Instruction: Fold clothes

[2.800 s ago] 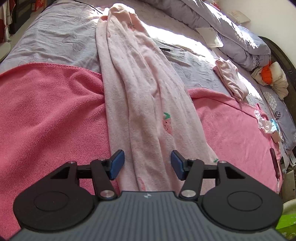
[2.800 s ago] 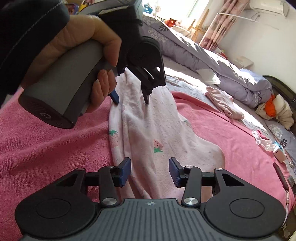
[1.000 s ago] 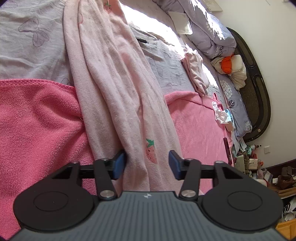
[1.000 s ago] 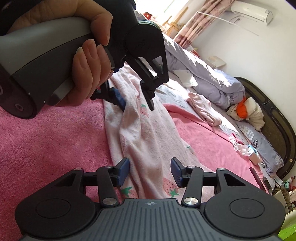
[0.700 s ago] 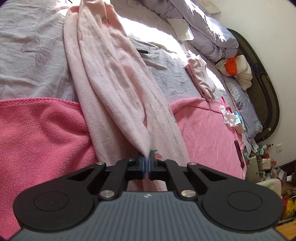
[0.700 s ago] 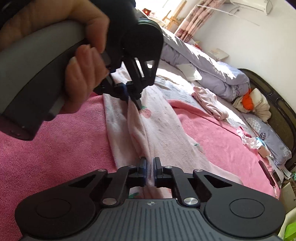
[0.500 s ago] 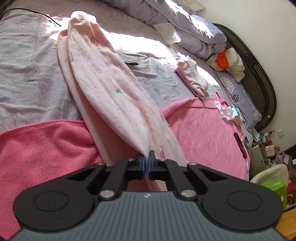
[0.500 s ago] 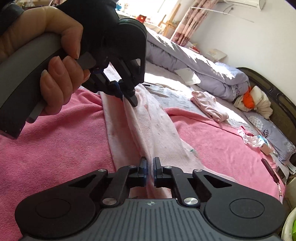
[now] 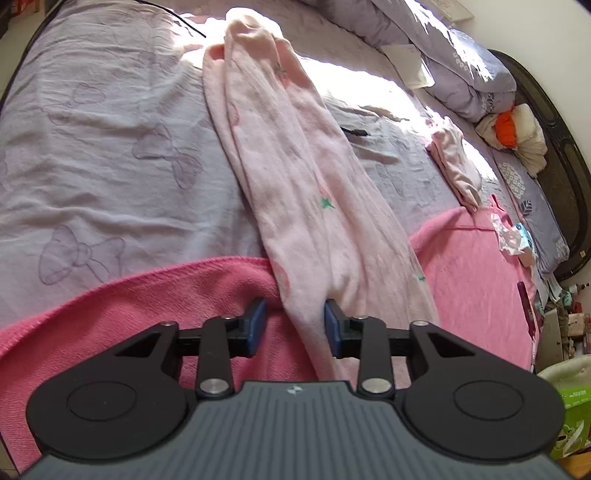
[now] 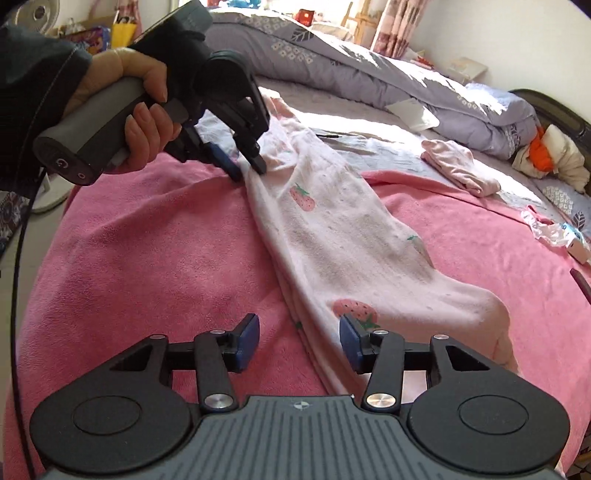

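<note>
left hand-held gripper (image 9: pixel 293 325): just reopened, released garment (image 9: pixel 295 184) | right hand-held gripper (image 10: pixel 299 341): likewise

Bright sun across the lilac bedsheet (image 9: pixel 110 122), bow print showing. Grey-lilac duvet (image 10: pixel 369 70) bunched along the far side, dark curved headboard (image 9: pixel 565 155) at right vs a plain white wall (image 10: pixel 517 40). Pink-patterned curtains (image 10: pixel 399 22) top centre, window glare beside them. Fan (image 10: pixel 37 14) far left bkgd.
</note>
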`<state>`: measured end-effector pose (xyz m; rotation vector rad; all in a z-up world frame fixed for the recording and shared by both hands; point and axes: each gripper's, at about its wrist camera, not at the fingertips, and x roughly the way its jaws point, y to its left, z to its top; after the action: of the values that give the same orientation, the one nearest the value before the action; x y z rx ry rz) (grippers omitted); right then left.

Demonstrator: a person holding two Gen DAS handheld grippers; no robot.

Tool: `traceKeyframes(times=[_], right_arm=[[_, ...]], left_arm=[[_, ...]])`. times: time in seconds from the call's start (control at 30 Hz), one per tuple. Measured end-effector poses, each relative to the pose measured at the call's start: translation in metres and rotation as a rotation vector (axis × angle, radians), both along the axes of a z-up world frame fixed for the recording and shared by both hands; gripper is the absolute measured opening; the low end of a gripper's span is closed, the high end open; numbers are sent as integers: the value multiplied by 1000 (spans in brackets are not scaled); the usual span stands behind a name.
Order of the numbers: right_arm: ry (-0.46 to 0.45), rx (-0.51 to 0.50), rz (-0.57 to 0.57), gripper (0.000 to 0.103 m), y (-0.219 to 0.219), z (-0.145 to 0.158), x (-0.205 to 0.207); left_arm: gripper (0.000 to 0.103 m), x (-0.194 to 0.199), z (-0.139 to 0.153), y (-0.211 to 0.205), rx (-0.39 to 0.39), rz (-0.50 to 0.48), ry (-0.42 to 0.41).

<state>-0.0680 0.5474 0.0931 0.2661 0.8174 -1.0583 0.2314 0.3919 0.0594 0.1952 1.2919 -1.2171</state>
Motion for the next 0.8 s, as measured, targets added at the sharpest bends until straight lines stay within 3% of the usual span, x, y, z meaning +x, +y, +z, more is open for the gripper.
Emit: traceKeyframes(times=[0.1,0.2,0.27,0.43,0.53,0.57,0.7,0.8], right_arm=[[-9,-21,-205,53,0,14,-38],[37,31,-408,52,-8,-1,-75],[35,169,-457,45,-2,-21,-87],[-55,208,-411,42,39,-14,-93],[-136,258,-415,43,47,1,-106],[-159,269,-432,43,50,6,-113],[-171,201,-554,48,62,25,-145],[-156,121,-625,54,60,29,-167]], left_arm=[[47,8,10,5,-2,33,-111],[47,-8,25,8,-22,-17,-284],[47,-33,33,7,-56,-124,-347],[49,-148,46,22,-226,-568,-494],[55,-210,42,47,-316,-824,-524],[55,-221,39,55,-321,-865,-517],[58,-250,23,82,-282,-962,-469],[60,-257,4,95,-218,-985,-508]])
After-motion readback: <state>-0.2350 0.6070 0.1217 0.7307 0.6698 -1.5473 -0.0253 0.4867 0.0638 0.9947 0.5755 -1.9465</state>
